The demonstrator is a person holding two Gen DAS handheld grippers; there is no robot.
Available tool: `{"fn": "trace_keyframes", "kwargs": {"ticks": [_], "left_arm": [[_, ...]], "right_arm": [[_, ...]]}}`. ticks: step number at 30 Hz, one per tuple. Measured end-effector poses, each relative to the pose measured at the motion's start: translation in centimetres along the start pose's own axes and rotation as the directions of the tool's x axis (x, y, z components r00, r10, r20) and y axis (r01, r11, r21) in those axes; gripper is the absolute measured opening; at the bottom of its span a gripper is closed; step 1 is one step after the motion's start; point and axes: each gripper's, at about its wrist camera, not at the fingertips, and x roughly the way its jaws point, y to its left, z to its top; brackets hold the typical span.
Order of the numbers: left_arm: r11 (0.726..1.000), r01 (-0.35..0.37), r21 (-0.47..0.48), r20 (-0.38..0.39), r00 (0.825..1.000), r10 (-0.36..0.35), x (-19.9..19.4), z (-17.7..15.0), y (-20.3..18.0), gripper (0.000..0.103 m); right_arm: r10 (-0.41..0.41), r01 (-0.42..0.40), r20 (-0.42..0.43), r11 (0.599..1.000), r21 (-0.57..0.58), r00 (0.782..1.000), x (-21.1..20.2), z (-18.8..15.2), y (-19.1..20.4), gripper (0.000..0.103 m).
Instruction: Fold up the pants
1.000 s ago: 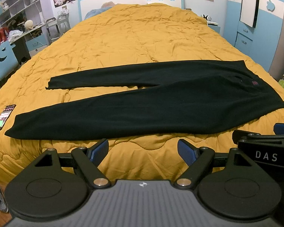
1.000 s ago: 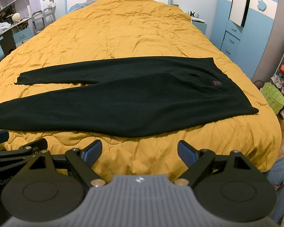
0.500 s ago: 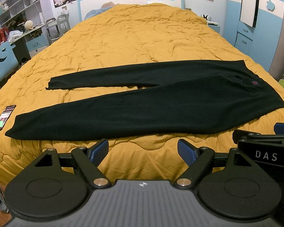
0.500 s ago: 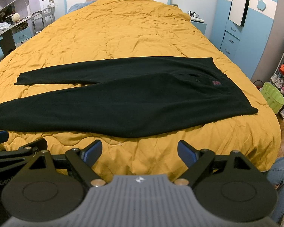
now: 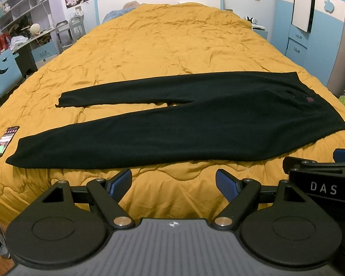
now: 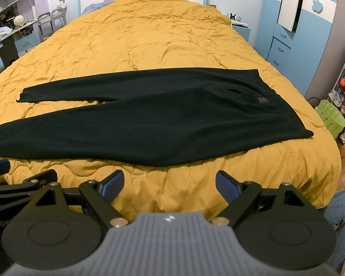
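Black pants (image 5: 184, 124) lie flat across the yellow quilt (image 5: 163, 46), waist to the right, both legs spread to the left; they also show in the right wrist view (image 6: 149, 119). A small red label (image 6: 262, 100) sits near the waist. My left gripper (image 5: 173, 185) is open and empty, held off the bed's near edge in front of the nearer leg. My right gripper (image 6: 169, 185) is open and empty, beside the left one and to its right, also short of the pants. Its body shows at the right of the left wrist view (image 5: 322, 181).
A phone (image 5: 4, 142) lies on the quilt left of the leg ends. A desk and shelves (image 5: 16, 39) stand at the left. A blue wardrobe (image 6: 294, 23), a green basket (image 6: 331, 117) and a shoe rack stand at the right.
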Motion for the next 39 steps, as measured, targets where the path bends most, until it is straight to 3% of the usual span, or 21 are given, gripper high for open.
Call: {"fn": "trace_keyframes", "kwargs": {"ticks": [39], "left_arm": [[1.0,0.011,0.0,-0.018,1.0,-0.011,0.96,0.09,0.15,0.096]], "right_arm": [[0.006,-0.006,0.005,1.0,0.003,1.0,0.19,0.14,-0.2,0.083]]}}
